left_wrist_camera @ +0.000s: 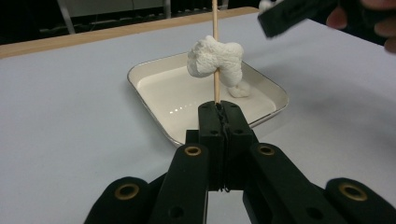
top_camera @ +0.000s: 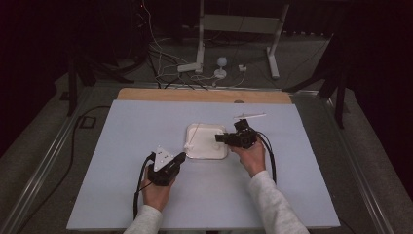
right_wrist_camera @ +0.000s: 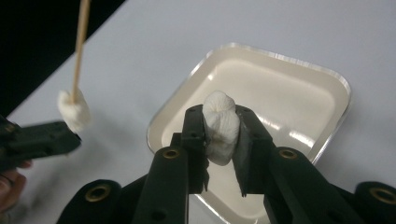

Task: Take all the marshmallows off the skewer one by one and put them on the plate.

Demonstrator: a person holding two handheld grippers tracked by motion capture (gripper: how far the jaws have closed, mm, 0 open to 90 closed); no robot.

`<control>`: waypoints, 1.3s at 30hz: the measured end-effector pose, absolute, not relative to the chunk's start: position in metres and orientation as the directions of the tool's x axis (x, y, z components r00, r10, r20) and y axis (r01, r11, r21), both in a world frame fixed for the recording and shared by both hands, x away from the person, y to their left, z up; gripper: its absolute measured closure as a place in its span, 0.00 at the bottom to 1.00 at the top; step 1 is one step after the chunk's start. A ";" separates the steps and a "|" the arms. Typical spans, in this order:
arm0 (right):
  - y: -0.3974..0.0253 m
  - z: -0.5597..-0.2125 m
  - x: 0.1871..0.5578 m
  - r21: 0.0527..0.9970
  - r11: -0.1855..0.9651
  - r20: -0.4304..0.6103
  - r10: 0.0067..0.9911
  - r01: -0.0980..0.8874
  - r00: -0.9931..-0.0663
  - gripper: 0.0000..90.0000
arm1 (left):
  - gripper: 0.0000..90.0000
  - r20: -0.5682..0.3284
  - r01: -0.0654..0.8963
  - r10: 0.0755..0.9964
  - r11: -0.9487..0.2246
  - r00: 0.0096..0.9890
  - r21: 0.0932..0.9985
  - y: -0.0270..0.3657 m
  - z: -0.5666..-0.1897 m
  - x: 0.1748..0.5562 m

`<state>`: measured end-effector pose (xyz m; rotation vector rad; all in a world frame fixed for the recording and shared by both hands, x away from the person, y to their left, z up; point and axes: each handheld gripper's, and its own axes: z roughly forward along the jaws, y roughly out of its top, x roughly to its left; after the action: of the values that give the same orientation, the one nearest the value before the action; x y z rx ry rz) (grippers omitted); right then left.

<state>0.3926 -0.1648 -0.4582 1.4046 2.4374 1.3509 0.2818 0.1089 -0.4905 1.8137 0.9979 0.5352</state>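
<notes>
A white square tray sits mid-table. My left gripper is shut on the lower end of a thin wooden skewer, which rises over the tray's near-left corner. White marshmallows are threaded on the skewer, the lowest lump hanging near the tray floor. My right gripper is shut on a single white marshmallow above the tray, coming in from the tray's right side. From the right gripper view the skewer and its marshmallow stand to the left.
The tray lies on a pale sheet over the table, with a wooden strip at the far edge. Beyond it are a white stand's legs and loose cables on the floor. Metal rails flank the table.
</notes>
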 end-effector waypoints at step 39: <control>-0.145 -0.461 0.382 0.688 0.138 0.543 0.553 0.713 -0.632 0.36 | 1.00 -0.100 0.394 0.799 -0.181 0.594 0.901 0.105 -0.487 0.285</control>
<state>0.3815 -0.1450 -0.4611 1.3964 2.4844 1.6652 0.2849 0.1049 -0.4866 1.7943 0.9742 0.4915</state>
